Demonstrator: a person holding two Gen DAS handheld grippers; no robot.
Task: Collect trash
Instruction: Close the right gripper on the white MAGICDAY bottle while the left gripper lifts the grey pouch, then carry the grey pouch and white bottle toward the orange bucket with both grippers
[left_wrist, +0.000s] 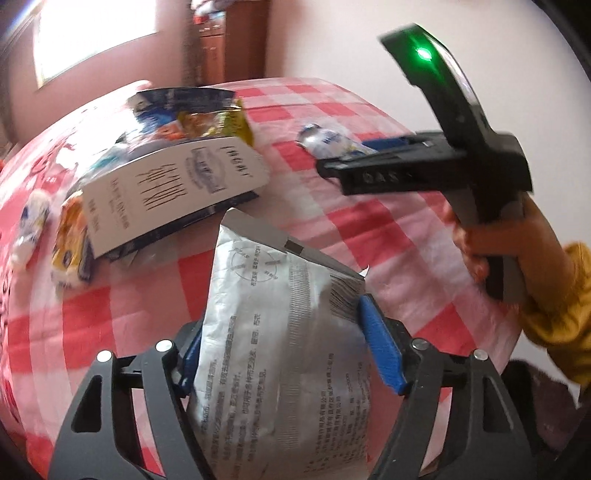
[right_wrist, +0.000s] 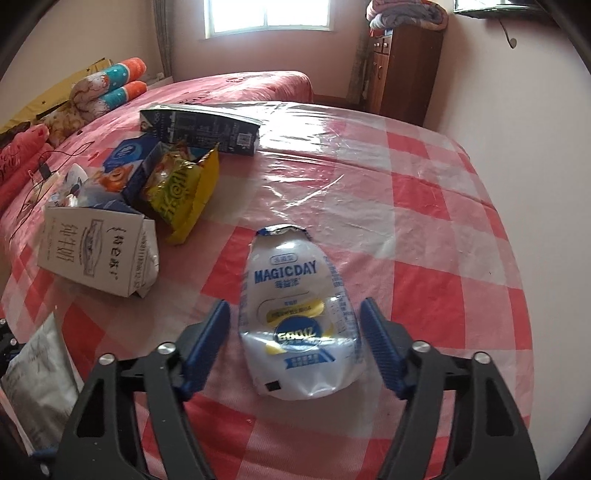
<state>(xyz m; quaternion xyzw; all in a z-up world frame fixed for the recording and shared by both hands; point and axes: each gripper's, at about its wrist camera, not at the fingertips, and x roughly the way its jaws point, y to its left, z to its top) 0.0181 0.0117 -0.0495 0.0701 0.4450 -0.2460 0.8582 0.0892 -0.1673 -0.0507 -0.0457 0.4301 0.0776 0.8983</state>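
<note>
Checked tablecloth, wooden cabinet, bright window, folded blankets

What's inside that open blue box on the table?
A yellow-green snack bag sticks out of the blue box. Whatever lies deeper inside is hidden by the bag and the box walls.

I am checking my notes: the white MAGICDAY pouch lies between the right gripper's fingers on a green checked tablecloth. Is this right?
Not quite. The tablecloth is red and white checked, not green, as the right wrist view shows. The MAGICDAY pouch does lie between the right gripper fingers.
</note>
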